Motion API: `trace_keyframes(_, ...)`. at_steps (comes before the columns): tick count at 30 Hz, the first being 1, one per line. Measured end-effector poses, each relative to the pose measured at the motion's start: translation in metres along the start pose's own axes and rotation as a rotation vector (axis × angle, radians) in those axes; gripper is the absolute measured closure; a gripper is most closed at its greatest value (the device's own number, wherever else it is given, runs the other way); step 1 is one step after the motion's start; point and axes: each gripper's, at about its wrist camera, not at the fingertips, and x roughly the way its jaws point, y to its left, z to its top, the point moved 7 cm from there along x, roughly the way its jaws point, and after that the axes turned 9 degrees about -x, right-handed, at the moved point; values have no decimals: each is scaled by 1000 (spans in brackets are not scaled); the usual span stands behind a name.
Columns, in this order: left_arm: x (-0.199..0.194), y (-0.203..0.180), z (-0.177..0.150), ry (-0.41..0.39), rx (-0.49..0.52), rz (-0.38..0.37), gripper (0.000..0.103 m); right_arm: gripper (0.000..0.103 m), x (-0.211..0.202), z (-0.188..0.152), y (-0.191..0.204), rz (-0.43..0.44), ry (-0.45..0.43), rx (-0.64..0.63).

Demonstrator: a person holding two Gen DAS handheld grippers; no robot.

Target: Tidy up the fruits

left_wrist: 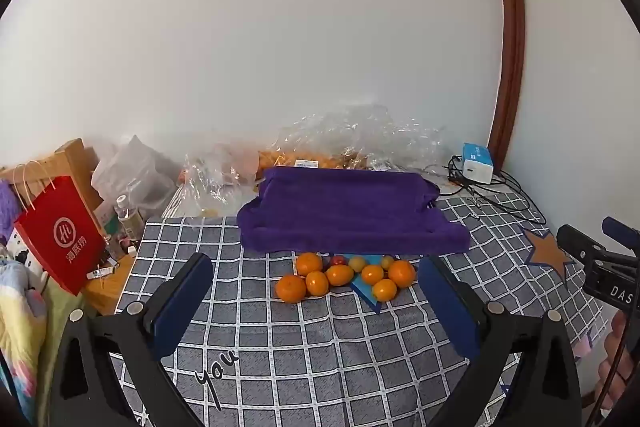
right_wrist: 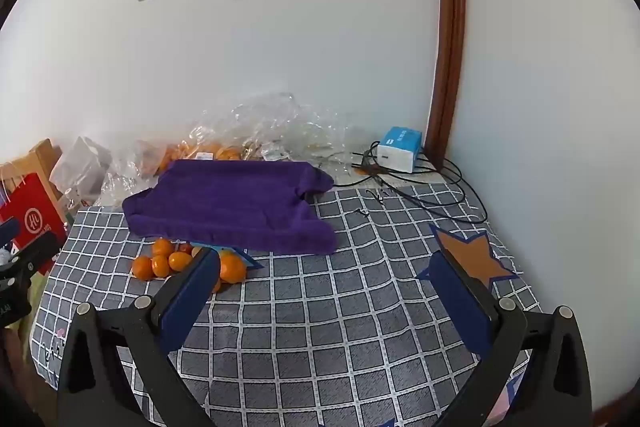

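We log both grippers with jaws spread wide and nothing between the pads: left gripper (left_wrist: 316, 277), right gripper (right_wrist: 326, 273). A cluster of oranges (left_wrist: 344, 277) sits on the grey checked cloth (left_wrist: 320, 355), touching the front edge of a purple towel (left_wrist: 348, 211). One small red fruit (left_wrist: 338, 260) among them is possibly a tomato. Crumpled clear plastic bags (left_wrist: 360, 135) lie behind the towel.

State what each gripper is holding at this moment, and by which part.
Nothing is held. The left gripper and the right gripper both stand open and empty above the cloth, short of the fruits.
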Motion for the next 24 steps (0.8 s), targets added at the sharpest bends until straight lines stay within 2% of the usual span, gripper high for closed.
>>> trace_keyframes(5, 1, 0, 1, -5, 2, 0, 0, 0, -2, 2, 6, -12, -24, -30)
trace_keyframes(12, -3, 7, 2, -15, -42, -5, 0, 0, 0, -1, 6, 6, -5, -28)
trace_keyframes(24, -5, 8, 3, -19, -40, -4, 0, 0, 3, -3, 10, 11, -3, -39)
